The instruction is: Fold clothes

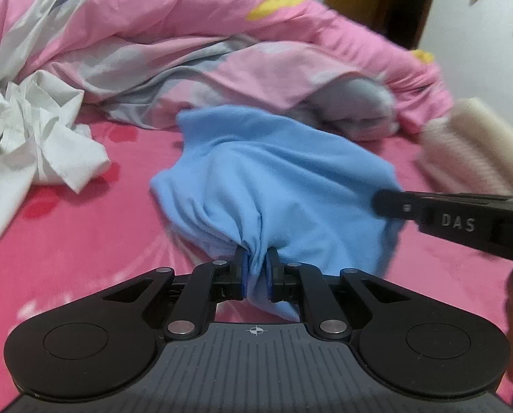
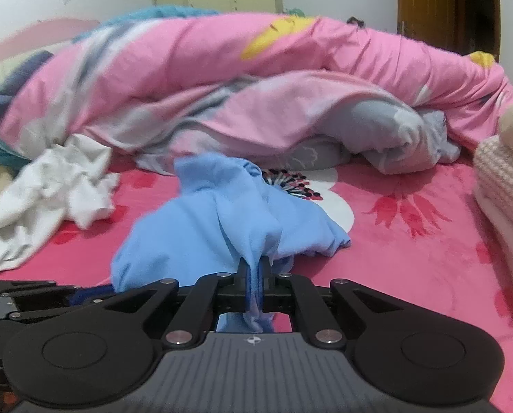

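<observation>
A light blue garment (image 1: 273,175) lies bunched on the pink bed sheet (image 1: 84,241). My left gripper (image 1: 256,268) is shut on a gathered fold of its near edge, the cloth pinched between the blue pads. In the right wrist view the same blue garment (image 2: 205,227) rises toward the camera, and my right gripper (image 2: 255,275) is shut on another bunched fold of it. The right gripper's black body (image 1: 462,223) reaches in from the right edge of the left wrist view, against the garment's right side. The left gripper's body (image 2: 33,296) shows at the lower left of the right wrist view.
A crumpled white garment (image 1: 40,144) lies left of the blue one, seen too as white cloth (image 2: 57,199). A pink patterned duvet (image 2: 256,79) is heaped across the back of the bed. Folded cream and pink knitwear (image 2: 504,199) is stacked at the right. A wooden door frame (image 2: 445,7) stands behind.
</observation>
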Tool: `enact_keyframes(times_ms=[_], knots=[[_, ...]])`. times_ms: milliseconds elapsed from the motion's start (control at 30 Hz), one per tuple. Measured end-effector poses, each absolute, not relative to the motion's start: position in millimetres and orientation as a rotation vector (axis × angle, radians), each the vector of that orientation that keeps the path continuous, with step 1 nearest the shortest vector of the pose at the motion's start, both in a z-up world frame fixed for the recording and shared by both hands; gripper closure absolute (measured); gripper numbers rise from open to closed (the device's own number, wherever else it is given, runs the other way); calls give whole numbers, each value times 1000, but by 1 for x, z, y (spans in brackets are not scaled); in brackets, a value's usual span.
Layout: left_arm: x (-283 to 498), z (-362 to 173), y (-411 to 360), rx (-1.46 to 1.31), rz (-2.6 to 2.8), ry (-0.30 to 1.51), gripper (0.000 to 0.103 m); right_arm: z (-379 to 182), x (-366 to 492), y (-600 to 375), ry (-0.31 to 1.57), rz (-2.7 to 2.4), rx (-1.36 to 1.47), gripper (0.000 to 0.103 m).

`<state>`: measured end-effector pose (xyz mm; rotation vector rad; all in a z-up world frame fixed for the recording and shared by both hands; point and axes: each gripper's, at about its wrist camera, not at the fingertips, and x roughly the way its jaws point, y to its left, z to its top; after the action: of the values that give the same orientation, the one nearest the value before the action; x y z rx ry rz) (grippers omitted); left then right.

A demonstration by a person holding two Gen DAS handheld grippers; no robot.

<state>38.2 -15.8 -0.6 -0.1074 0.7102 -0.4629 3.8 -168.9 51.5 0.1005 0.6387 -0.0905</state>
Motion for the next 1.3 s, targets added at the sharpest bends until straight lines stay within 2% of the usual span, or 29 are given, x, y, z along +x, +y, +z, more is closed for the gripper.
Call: enact_keyframes(times_ms=[233, 500, 667, 733, 800, 967, 1033, 1300], knots=[[-39, 19, -9, -94, -564, 710, 95, 71, -77, -164, 622, -55, 208, 99], [-98, 13, -14, -6, -621, 715, 93, 43, -133, -182, 715, -129, 292, 99], [-102, 13, 7, -53, -589, 725, 91, 50, -151, -179, 696, -133, 231, 95], [-103, 16, 18, -71, -569, 717, 90, 58, -155, -174, 665, -137, 200, 82], [-99, 17, 30, -102, -534, 716, 89, 67, -155, -166, 629, -120, 168, 78], [-81, 16, 61, -181, -418, 722, 89, 77, -141, -126, 577, -4, 66, 76], [-71, 14, 74, -209, -365, 732, 89, 77, -131, -104, 577, 43, 8, 72], [-47, 0, 106, -268, -220, 744, 89, 53, -86, -16, 594, 197, -204, 71]])
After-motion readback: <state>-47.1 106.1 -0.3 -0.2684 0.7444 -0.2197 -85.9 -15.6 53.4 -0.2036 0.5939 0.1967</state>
